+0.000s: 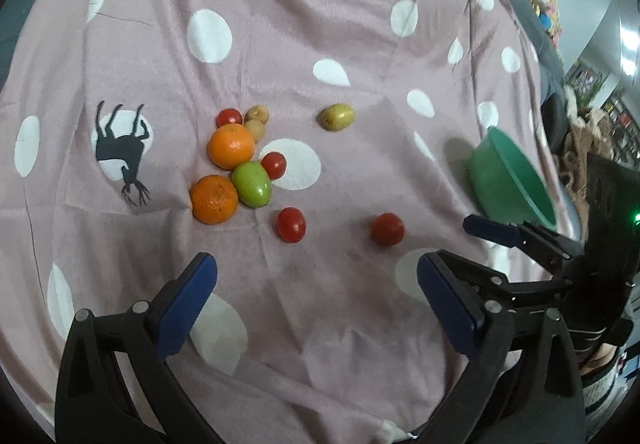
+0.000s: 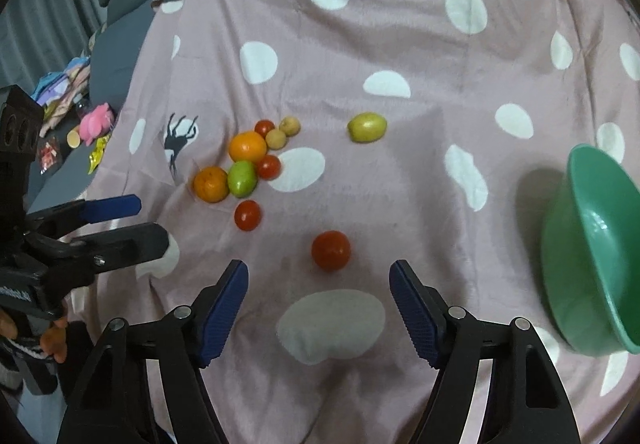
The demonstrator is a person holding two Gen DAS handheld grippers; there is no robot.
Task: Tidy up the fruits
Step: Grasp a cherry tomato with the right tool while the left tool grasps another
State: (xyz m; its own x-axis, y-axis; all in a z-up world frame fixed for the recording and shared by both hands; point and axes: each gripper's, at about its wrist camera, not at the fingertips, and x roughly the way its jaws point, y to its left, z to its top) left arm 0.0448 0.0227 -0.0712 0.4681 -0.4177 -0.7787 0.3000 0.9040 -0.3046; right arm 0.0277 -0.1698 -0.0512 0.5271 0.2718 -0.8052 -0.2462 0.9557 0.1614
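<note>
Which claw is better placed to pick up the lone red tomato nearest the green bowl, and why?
The right claw. Its open jaws frame the tomato just ahead, with the green bowl on its own side. The left claw sees that tomato off towards its right finger.

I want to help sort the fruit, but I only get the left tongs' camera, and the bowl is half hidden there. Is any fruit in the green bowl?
Observer: No. The right wrist view looks into the green bowl, and the inside that shows holds no fruit.
Child: Are the other tongs holding something?
Observer: No. The right tongs are open and empty, with the red tomato just past their tips.
Child: Is there stuff next to the blanket that I can't see?
Observer: Yes. A pink toy lies on a dark surface past the left edge of the blanket.
</note>
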